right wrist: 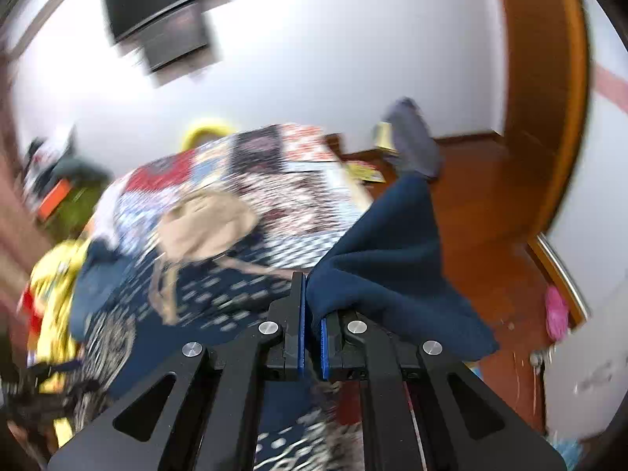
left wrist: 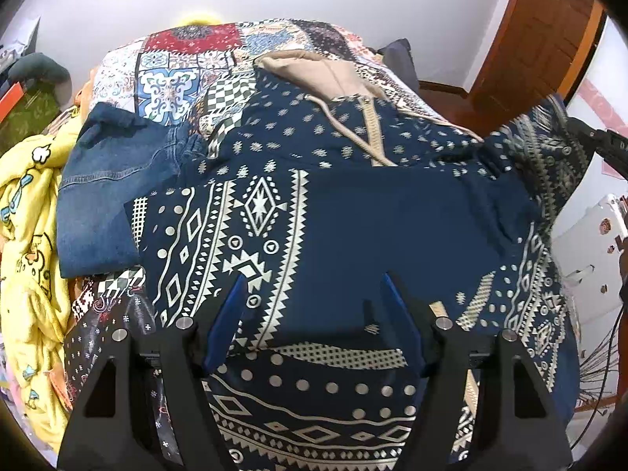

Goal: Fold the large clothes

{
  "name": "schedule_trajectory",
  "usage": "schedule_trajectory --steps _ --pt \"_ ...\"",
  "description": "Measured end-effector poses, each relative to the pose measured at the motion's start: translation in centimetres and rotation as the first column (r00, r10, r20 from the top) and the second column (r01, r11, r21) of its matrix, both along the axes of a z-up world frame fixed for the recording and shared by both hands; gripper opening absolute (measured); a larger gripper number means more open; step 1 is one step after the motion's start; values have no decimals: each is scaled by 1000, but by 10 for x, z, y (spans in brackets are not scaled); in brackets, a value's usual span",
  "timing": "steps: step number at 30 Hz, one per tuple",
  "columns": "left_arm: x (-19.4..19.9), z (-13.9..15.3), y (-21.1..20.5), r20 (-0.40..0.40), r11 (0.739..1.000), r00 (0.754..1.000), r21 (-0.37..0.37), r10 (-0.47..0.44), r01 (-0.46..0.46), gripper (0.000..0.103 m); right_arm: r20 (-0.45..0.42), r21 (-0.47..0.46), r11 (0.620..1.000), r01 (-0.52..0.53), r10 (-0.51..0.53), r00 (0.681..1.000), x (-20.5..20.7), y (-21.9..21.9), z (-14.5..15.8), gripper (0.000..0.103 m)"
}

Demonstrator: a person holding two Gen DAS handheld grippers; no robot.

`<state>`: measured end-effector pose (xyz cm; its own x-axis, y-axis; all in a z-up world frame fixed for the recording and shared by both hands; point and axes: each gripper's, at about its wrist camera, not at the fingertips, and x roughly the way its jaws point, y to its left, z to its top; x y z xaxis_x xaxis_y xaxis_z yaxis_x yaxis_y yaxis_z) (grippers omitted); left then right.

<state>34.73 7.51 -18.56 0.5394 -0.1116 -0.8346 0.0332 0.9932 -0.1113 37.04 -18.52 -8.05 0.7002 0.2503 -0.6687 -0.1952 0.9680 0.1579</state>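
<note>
Navy cloth of the patterned hoodie (left wrist: 353, 212), spread over the bed (left wrist: 184, 62) near its right edge, is pinched by the closed right gripper (right wrist: 312, 314) for folding, while the left gripper (left wrist: 314, 298) is kept open above the hem.

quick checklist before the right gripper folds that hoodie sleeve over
1. Right gripper shut on sleeve: ok.
2. Sleeve lifted off the hoodie body: ok.
3. Left gripper open, holding nothing: ok.
4. Hoodie body flat: not ok, creased by the right shoulder.
5. Jeans clear of the hoodie: not ok, the left edge lies over them.
6. Bedspread beyond the hood free: ok.
</note>
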Motion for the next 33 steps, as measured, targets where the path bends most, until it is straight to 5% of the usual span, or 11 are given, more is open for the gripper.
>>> schedule_trajectory --steps 5,12,15,19,26,33 --pt "-5 12 -14 18 999 999 10 -37 37 69 -119 -57 988 -146 139 983 -13 49 -36 7" --pt "-3 29 -43 41 993 992 34 -116 115 69 -360 -172 962 -212 139 923 -17 76 -97 9" --pt "2 36 -59 49 987 987 44 -154 152 69 -362 -149 961 -234 167 917 -25 60 -91 16" --pt "10 47 -88 64 977 975 42 -213 211 69 -310 -87 978 -187 152 939 -35 30 -71 45" --pt "30 59 -160 80 935 932 62 -352 348 69 -203 -98 995 -30 9 979 -42 -37 -45 47" --pt "48 37 -237 33 874 878 125 -478 471 69 -200 -101 989 107 -126 972 -35 -84 -49 47"
